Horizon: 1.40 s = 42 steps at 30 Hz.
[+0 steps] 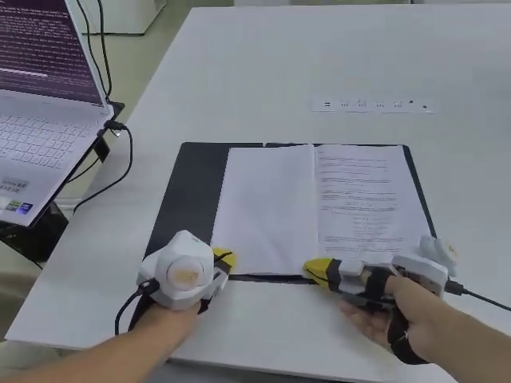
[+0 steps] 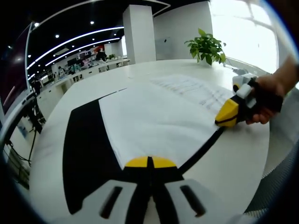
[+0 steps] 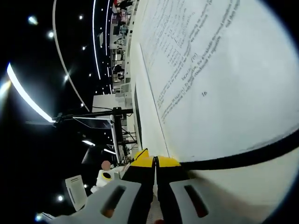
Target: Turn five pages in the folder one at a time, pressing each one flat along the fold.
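Observation:
An open black folder [image 1: 185, 191] lies on the white table, a blank page [image 1: 267, 203] on its left and a printed page [image 1: 363, 195] on its right. My left gripper [image 1: 223, 259] rests shut at the folder's near edge, by the blank page's lower left corner [image 2: 126, 161]. My right gripper [image 1: 315, 271] is shut too, its yellow tips at the near edge below the fold. In the left gripper view the right gripper [image 2: 227, 113] touches the page's edge. The right gripper view has the printed page [image 3: 210, 70] running away from my shut tips [image 3: 155, 162].
An open laptop [image 1: 40, 128] stands at the left table edge with cables [image 1: 120, 159] trailing beside the folder. A strip of small labels [image 1: 371, 104] lies beyond the folder. A cable [image 1: 479, 297] runs from the right gripper. A potted plant [image 2: 205, 46] stands past the table.

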Available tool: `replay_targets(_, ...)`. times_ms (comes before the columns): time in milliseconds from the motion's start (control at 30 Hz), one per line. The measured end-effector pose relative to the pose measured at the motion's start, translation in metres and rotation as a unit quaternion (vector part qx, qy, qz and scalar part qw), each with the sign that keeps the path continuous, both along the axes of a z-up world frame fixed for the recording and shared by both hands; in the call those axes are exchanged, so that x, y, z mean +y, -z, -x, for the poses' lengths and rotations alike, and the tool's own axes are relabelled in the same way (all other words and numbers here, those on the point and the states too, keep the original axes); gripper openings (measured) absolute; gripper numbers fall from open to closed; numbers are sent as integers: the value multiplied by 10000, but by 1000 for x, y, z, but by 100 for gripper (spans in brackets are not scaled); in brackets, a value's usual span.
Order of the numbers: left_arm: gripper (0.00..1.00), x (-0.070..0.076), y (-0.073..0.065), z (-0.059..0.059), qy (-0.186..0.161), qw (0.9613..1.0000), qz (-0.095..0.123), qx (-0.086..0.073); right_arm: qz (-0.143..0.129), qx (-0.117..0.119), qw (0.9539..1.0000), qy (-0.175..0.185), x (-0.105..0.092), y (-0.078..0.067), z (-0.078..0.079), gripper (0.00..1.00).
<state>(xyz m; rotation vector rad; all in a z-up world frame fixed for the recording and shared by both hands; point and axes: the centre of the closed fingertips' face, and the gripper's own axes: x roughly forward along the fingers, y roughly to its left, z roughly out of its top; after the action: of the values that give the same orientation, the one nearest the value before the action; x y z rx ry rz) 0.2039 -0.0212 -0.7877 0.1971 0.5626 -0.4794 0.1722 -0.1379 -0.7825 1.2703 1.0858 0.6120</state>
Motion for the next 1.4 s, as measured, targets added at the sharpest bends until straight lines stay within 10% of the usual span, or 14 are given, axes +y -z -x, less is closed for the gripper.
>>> replay_targets(133,0,0,0,0,12,10000,-27,3,128,114,9998,-79,-3,6,17,0)
replay_targets(333,0,1,0,0,-170,9998,100,99,-112,-139,9998,-26,-3,-24,24,0)
replay_targets(533,4,-3,-6,7,-414,9958,413,710,-174,-504,9979,371,-23,-64,24,0)
replay_targets(667,14,1,-36,11,-720,9903,976,681,541,-1066,9912,568,-52,-79,28,0)
replay_targets(933,24,4,-85,31,-427,9923,1116,319,1836,-2197,9503,1220,-125,-109,20,2)
replay_targets(1133,41,9,-98,45,-752,9873,1345,379,2710,-2745,9144,1227,-143,-128,21,40)
replay_targets(1267,60,9,-102,51,-741,9899,1188,243,3577,-3076,8773,875,-153,-122,24,70)
replay_targets(1400,69,12,-101,57,-728,9905,1117,327,3737,-3233,8660,769,-157,-119,30,77)
